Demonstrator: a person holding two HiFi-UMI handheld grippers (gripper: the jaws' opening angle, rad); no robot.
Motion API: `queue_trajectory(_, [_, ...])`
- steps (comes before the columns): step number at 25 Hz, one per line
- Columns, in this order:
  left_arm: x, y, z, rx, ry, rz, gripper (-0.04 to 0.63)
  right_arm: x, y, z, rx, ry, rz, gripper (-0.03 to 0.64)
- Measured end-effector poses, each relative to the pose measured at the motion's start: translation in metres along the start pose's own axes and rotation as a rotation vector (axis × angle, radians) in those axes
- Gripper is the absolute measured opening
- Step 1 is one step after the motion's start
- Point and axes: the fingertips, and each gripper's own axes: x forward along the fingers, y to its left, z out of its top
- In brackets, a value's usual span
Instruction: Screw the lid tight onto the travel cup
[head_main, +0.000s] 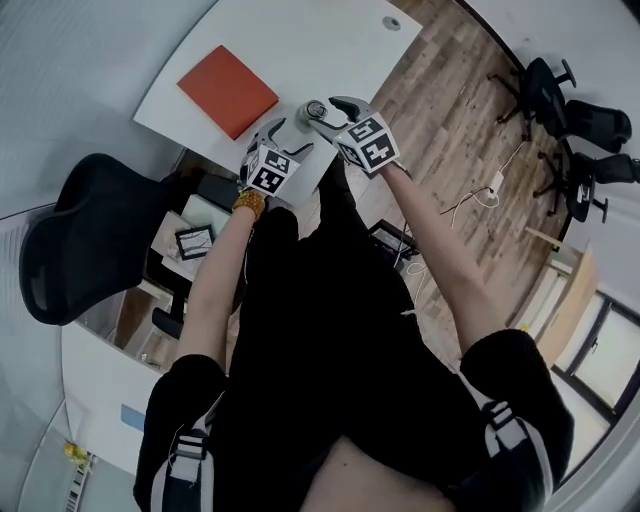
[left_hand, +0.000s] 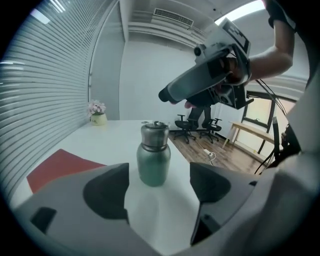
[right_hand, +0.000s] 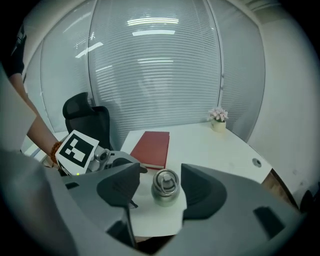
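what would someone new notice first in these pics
The green travel cup with its steel lid stands upright near the edge of the white table. Both claws aim at it: the left claw and the right claw are open, and neither presses on the cup. A red book lies flat on the table beyond it, and a small flower pot sits at the far end.

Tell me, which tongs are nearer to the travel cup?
Right. The right tongs hang open just above the travel cup, its lid between their tips. The left tongs, open too, sit lower at its side, the cup a little ahead.
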Motion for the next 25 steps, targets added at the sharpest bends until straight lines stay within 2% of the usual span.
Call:
queue_trajectory(4, [0.019, 0.009, -0.005, -0.006, 0.034, -0.015, 0.377, 0.026, -0.007, -0.012, 0.004, 0.084, 0.010, 0.275])
queue_trajectory(13, [0.059, 0.010, -0.006, -0.006, 0.081, -0.036, 0.377, 0.056, -0.008, -0.031, -0.040, 0.248, 0.136, 0.287])
queue_trajectory(16, [0.064, 0.014, -0.002, -0.020, 0.066, -0.015, 0.373, 0.057, -0.004, -0.034, -0.045, 0.293, 0.152, 0.246])
queue_trajectory(18, [0.065, 0.011, 0.001, -0.031, 0.055, -0.019, 0.351, 0.055, -0.006, -0.035, -0.050, 0.314, 0.158, 0.244])
queue_trajectory(25, [0.066, 0.013, -0.002, -0.002, 0.070, -0.068, 0.347, 0.052, -0.001, -0.030, -0.210, 0.324, 0.267, 0.239])
